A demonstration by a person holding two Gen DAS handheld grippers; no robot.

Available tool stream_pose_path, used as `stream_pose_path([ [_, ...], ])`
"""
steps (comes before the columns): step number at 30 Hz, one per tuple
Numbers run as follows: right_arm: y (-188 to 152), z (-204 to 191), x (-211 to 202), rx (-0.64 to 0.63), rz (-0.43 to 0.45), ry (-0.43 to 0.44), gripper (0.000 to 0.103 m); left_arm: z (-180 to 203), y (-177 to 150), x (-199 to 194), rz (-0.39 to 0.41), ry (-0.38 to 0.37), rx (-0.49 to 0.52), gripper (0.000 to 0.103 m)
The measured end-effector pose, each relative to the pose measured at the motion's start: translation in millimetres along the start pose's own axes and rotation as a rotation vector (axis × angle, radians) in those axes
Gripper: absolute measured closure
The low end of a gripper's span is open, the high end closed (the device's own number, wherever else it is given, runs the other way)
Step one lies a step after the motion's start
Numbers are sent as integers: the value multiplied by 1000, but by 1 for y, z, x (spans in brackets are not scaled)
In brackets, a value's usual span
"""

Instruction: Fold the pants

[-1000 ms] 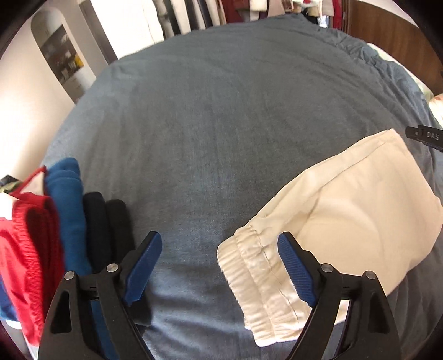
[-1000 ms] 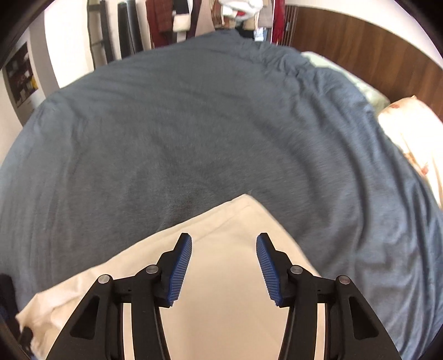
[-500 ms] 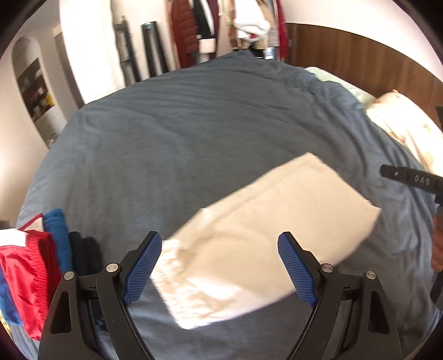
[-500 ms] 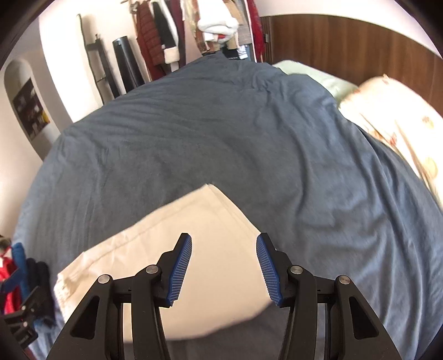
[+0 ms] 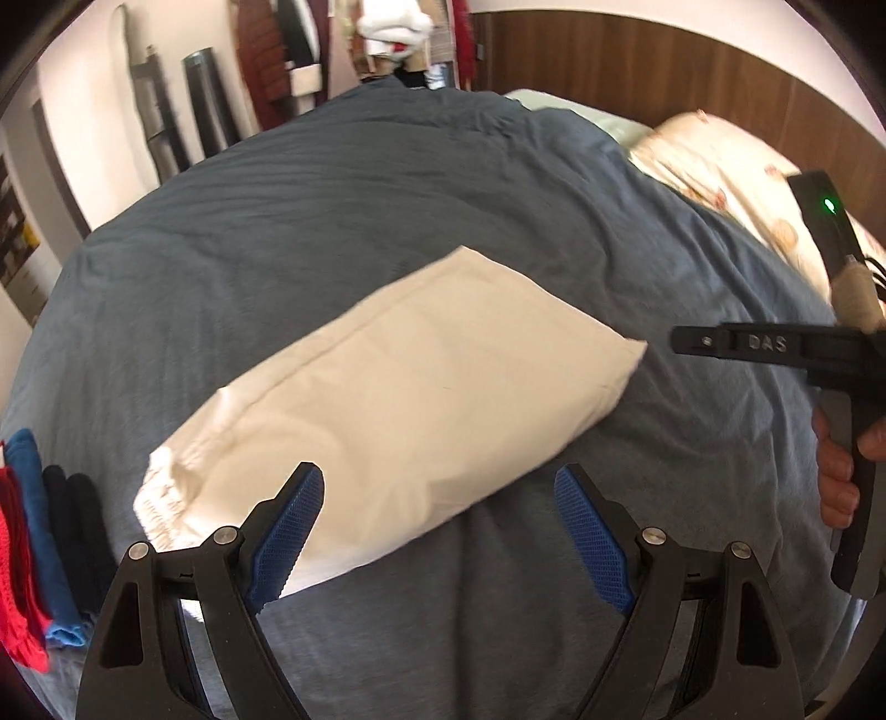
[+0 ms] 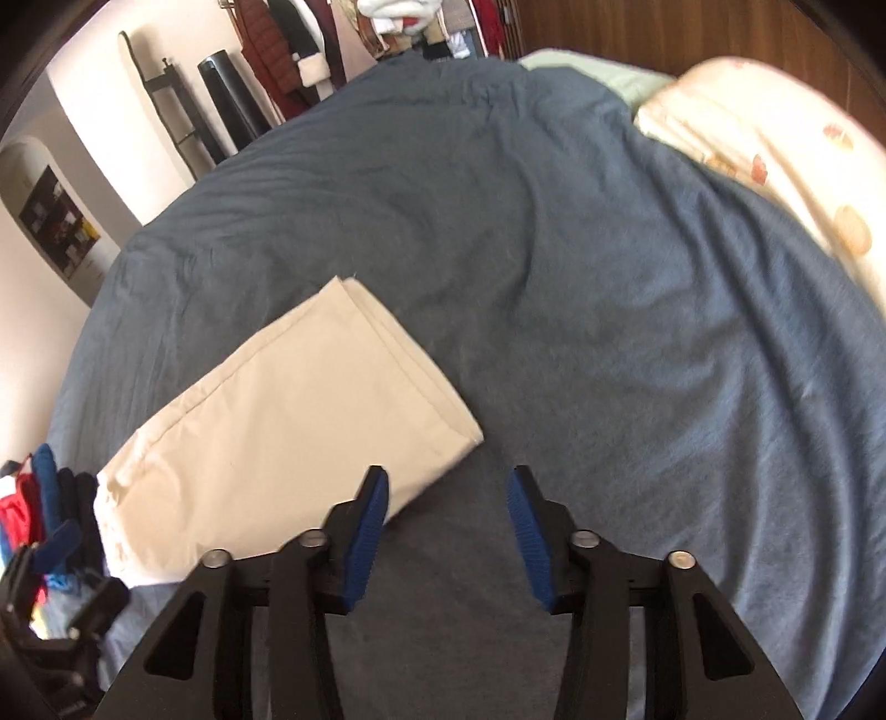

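Cream pants [image 5: 398, 399] lie folded into a rectangle on the grey-blue bed cover [image 5: 387, 210], elastic waistband at the left end. They also show in the right wrist view [image 6: 277, 426]. My left gripper [image 5: 440, 531] is open and empty, raised just before the near edge of the pants. My right gripper [image 6: 448, 531] is open and empty, near the right front corner of the pants. The right gripper's body shows at the right edge of the left wrist view [image 5: 775, 346].
A stack of folded clothes in red, blue and black [image 5: 39, 531] lies at the bed's left edge. A patterned pillow [image 6: 775, 144] lies at the far right. Clothes hang on a rack [image 5: 387, 44] beyond the bed.
Both grippers have pulled back and up from the pants. The pants now lie farther ahead in both views and more of the room shows.
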State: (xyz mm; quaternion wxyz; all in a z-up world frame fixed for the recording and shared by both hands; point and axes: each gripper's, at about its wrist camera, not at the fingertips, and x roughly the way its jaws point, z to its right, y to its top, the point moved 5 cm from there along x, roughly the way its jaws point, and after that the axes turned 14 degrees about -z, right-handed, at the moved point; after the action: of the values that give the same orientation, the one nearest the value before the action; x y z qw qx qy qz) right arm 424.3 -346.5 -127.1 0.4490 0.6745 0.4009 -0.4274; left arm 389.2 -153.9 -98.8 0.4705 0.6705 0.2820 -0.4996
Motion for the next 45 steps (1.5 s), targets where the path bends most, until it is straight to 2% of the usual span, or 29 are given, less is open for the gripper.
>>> stream_pose_path([
  [5,3,12,26,32,-47,87,70,9,19,12,12,13,29,18],
  [9,6,16,36,89,-55,144,70,-1,57,26,54,37,62,21],
  [11,5,17,38,123,-53,158,70,-9,81,37,69,44,87,27],
  [14,3,19,41,196,-51,190,70,-16,114,58,57,-13,133,31],
  [18,3,20,46,310,-38,211,70,-12,151,89,20,-52,258,37],
  [22,4,20,49,446,-16,209,70,-3,181,117,-28,-76,397,45],
  [26,7,15,53,549,3,191,70,0,204,138,-63,-103,460,48],
  [30,10,13,65,609,-37,160,70,2,220,152,-95,-134,490,50],
  [33,9,11,73,636,-58,135,70,6,224,162,-128,-155,534,55],
  [35,9,11,77,650,-68,155,70,8,224,169,-147,-156,553,64],
  [43,16,7,91,654,-81,162,70,10,227,188,-188,-165,547,68],
  [45,18,7,94,647,-77,181,70,11,227,190,-197,-170,550,76],
])
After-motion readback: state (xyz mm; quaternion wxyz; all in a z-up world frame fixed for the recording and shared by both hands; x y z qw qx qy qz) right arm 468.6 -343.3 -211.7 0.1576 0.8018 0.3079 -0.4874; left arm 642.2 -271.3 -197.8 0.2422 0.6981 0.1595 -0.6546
